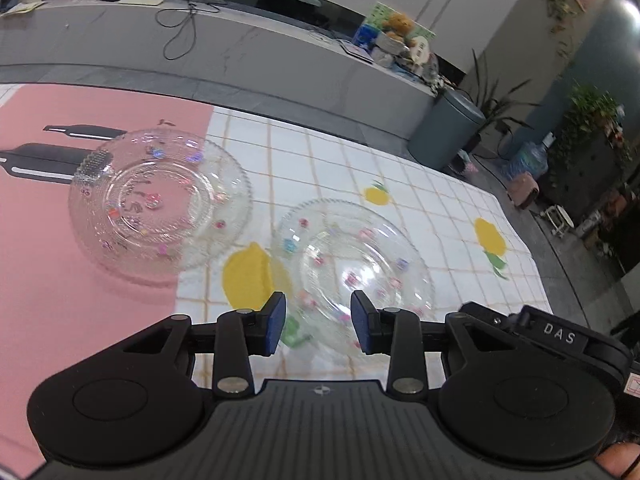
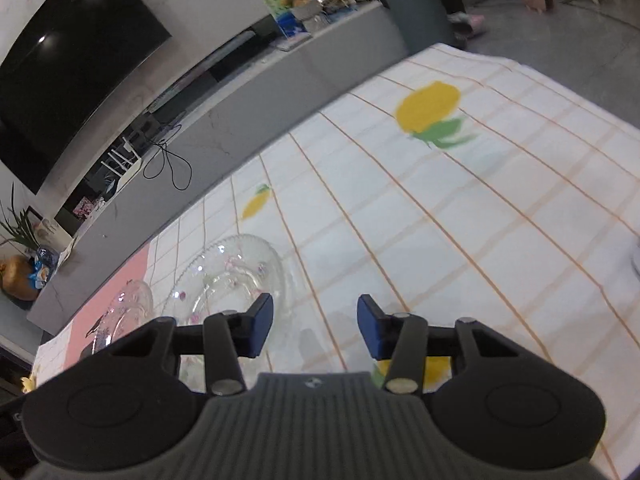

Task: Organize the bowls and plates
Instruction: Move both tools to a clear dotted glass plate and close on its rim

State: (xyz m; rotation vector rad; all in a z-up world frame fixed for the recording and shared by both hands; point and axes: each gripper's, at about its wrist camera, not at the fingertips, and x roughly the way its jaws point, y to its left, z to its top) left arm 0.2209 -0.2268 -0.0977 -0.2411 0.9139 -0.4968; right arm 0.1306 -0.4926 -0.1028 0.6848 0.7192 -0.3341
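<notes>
Two clear glass dishes with small coloured flowers lie on the table. In the left wrist view a wide plate point(image 1: 160, 200) rests mostly on the pink mat point(image 1: 40, 260), and a deeper dish point(image 1: 352, 264) sits to its right on the lemon-print cloth point(image 1: 440, 208). My left gripper point(image 1: 319, 320) hovers over that dish's near rim, its blue pads apart and not pressing the glass. In the right wrist view my right gripper point(image 2: 316, 324) stands open over bare cloth. The deeper dish point(image 2: 236, 276) lies just left of its left finger, with the wide plate point(image 2: 128, 312) beyond.
A long grey counter point(image 1: 240, 52) runs behind the table's far edge, with a grey bin point(image 1: 444, 128) and plants at its right end. A white object point(image 2: 636, 260) peeks in at the right edge of the cloth. The cloth stretches wide to the right of the dishes.
</notes>
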